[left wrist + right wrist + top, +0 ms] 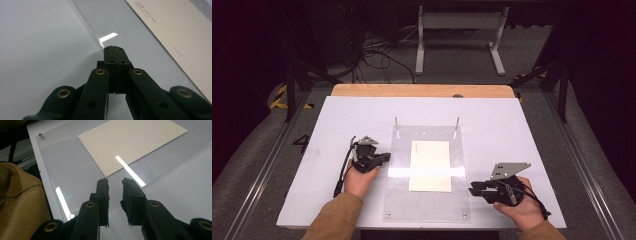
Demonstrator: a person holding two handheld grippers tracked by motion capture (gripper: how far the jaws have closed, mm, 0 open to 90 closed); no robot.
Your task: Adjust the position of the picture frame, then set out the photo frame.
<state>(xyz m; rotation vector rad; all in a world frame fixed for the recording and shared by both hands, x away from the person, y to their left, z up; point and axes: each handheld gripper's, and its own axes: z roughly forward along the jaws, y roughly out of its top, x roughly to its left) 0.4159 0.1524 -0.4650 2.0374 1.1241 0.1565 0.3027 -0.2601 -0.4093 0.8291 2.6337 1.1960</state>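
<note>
Clear plastic sheet (427, 200) lies flat on the white table (337, 115), with a cream card (430, 165) lying at its middle. Two thin metal posts (396, 123) stand at the sheet's far corners.

Left gripper (115, 48) — jaws pressed together with nothing between them — points at the sheet's left edge; in the left gripper view its tips sit just over that edge, and the card lies off to the right, well apart. Left hand (359, 181) rests on the table beside the sheet.

Right gripper (115, 181) — jaws a narrow gap apart, empty — hangs over the sheet's right edge, aimed toward the card's near corner without touching it. A brown sleeve (20, 202) shows at the left of the right gripper view.
</note>
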